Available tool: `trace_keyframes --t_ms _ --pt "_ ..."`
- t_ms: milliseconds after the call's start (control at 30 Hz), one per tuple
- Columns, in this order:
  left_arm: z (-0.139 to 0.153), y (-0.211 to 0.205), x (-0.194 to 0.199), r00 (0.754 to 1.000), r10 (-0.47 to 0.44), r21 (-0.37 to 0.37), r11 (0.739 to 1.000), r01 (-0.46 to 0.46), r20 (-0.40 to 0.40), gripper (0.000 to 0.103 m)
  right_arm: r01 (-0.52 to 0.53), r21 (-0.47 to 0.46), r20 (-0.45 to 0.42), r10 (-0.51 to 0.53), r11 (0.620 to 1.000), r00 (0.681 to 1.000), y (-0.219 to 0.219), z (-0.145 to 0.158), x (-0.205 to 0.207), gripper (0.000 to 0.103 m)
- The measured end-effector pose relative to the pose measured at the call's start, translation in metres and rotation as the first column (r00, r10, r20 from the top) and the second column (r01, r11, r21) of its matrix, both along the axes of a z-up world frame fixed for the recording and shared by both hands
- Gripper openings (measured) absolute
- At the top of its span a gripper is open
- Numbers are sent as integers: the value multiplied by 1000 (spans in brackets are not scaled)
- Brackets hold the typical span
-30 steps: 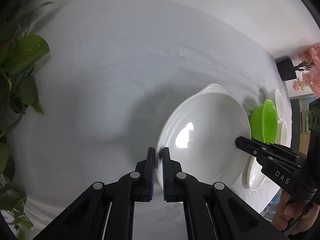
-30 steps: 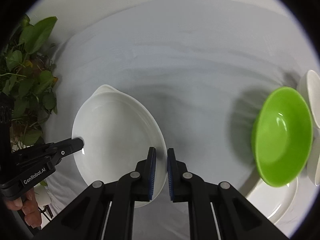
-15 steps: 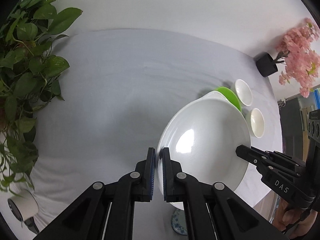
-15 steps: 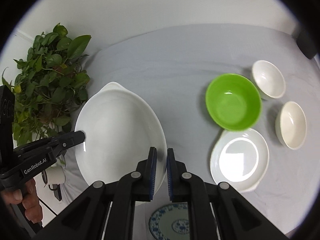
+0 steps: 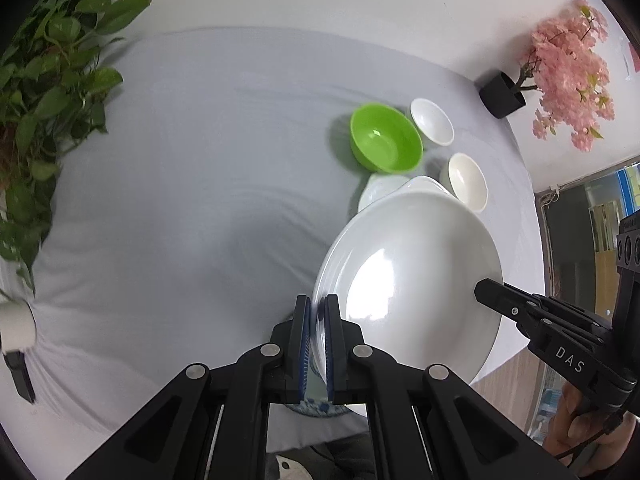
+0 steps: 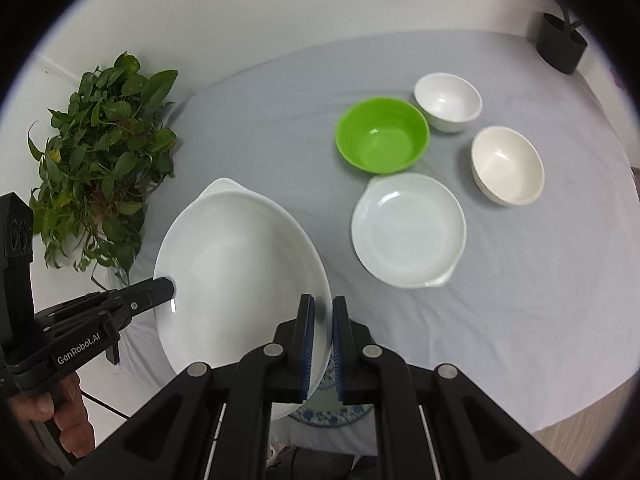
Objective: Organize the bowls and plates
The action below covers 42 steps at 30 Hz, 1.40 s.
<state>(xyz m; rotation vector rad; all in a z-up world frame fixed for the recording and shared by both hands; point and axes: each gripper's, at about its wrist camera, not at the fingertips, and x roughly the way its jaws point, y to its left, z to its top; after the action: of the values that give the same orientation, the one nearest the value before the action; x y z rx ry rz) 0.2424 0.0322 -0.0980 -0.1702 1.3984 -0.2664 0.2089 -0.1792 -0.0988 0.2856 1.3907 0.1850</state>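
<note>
Both grippers hold one large white plate [image 5: 412, 280] high above the table. My left gripper [image 5: 317, 320] is shut on its left rim, my right gripper [image 6: 321, 320] on its right rim; the plate also shows in the right wrist view [image 6: 236, 276]. On the grey tablecloth lie a smaller white plate with handles [image 6: 408, 228], a green bowl [image 6: 382, 134], a white bowl [image 6: 448, 100] and a cream bowl [image 6: 506, 164]. A blue patterned plate [image 6: 328, 412] lies under the held plate, mostly hidden.
A leafy green plant [image 6: 100, 152] stands at the table's left. A black pot [image 5: 502, 94] with pink blossoms [image 5: 568, 68] stands at the far right. The table's front edge [image 6: 580, 412] drops to a wooden floor. A white mug [image 5: 16, 326] sits at left.
Both grippers have lifted the large white plate higher and pulled back, so more of the table, the bowls and the smaller plate have come into view.
</note>
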Motion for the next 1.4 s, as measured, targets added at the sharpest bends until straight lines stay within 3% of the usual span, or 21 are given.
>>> trace_keyframes --t_ms 133,400,800,1100,1400 --pt "-22 -10 -32 1000 1 8 1000 -1 -29 2 -14 -10 -23 14 1000 1000 -8 -11 -22 8" --pt "-83 -11 -71 992 16 39 999 -11 -127 1 -21 -7 -120 20 1000 993 -1 -69 -57 8" --pt "-164 12 -73 980 17 43 999 -9 -196 1 6 -28 -194 -12 1000 981 12 -139 -67 9" --pt "-200 12 -65 981 8 27 1000 -3 -195 2 39 -51 -211 -49 998 976 10 -170 -72 9" --pt "-202 18 -68 983 13 22 1000 -9 -182 2 48 -63 -178 -59 997 982 8 -172 -68 10"
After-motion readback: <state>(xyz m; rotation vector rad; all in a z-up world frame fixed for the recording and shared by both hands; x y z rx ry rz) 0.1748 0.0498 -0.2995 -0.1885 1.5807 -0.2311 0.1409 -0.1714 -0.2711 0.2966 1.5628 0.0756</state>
